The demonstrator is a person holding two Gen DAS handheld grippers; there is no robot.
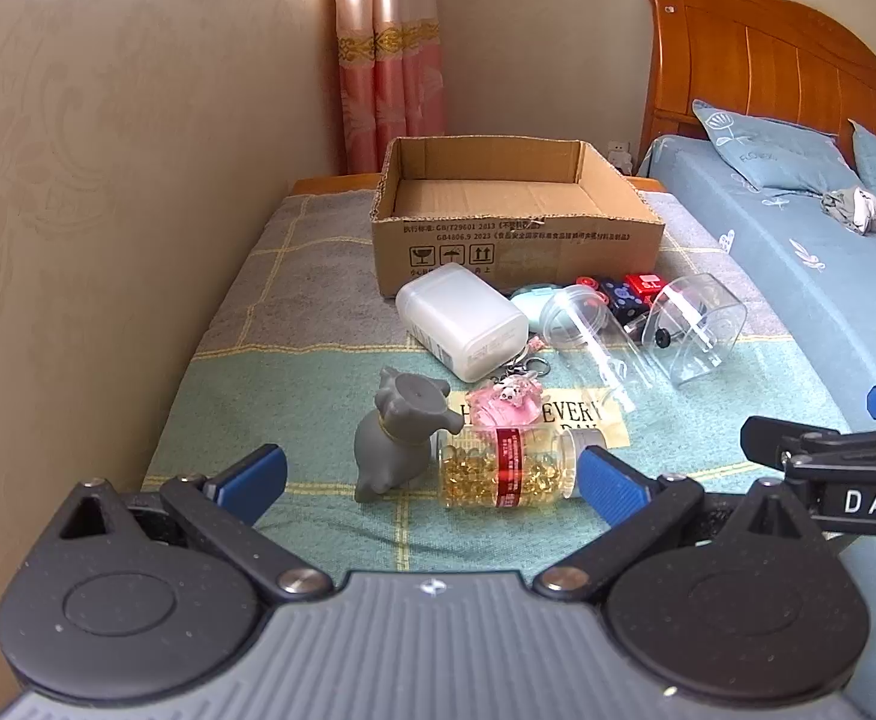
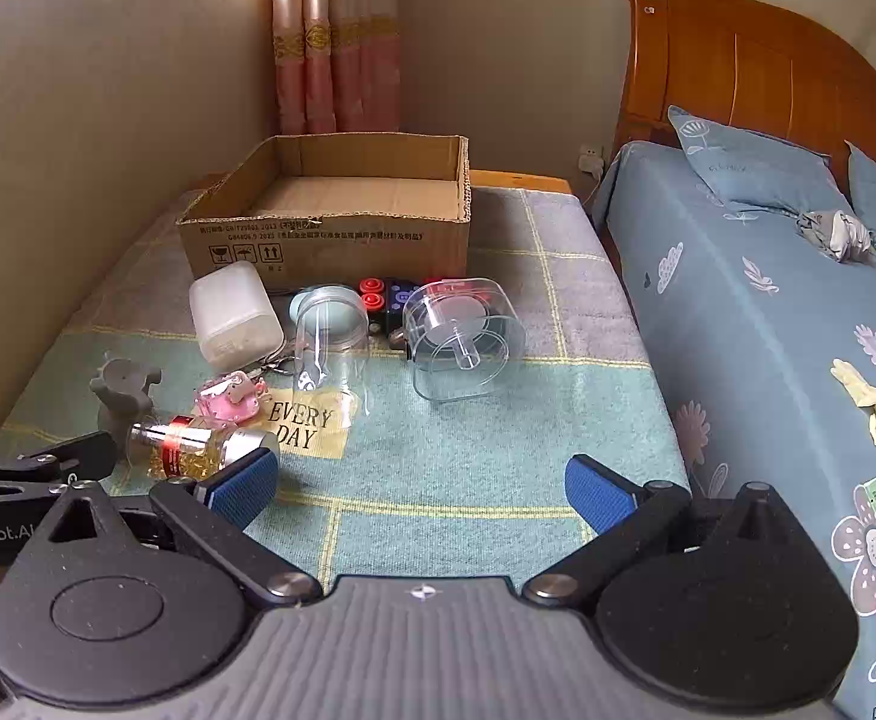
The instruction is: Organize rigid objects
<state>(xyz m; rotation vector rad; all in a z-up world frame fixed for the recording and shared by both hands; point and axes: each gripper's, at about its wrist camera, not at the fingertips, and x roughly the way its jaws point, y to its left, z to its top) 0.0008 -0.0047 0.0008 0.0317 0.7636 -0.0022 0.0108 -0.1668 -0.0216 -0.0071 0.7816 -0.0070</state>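
From where I sit, the clutter lies in a loose group on the checked blanket, in front of the cardboard box, which stands open with a bare brown floor. Nearest me is a clear bottle of golden capsules on its side, red band round its middle; its cap end is partly covered by my left gripper's blue pad in the left view. Beside it stands a matte grey animal figure, and just behind is a pink keychain charm whose detail I cannot make out. A frosted white plastic container lies tipped near the box. The clear jar and the clear rounded case with a spool inside are see-through and hard to outline. Behind them a pale blue round thing and red and dark pieces are mostly hidden.

My left gripper and right gripper both stand spread wide, holding nothing, above the blanket's near edge.
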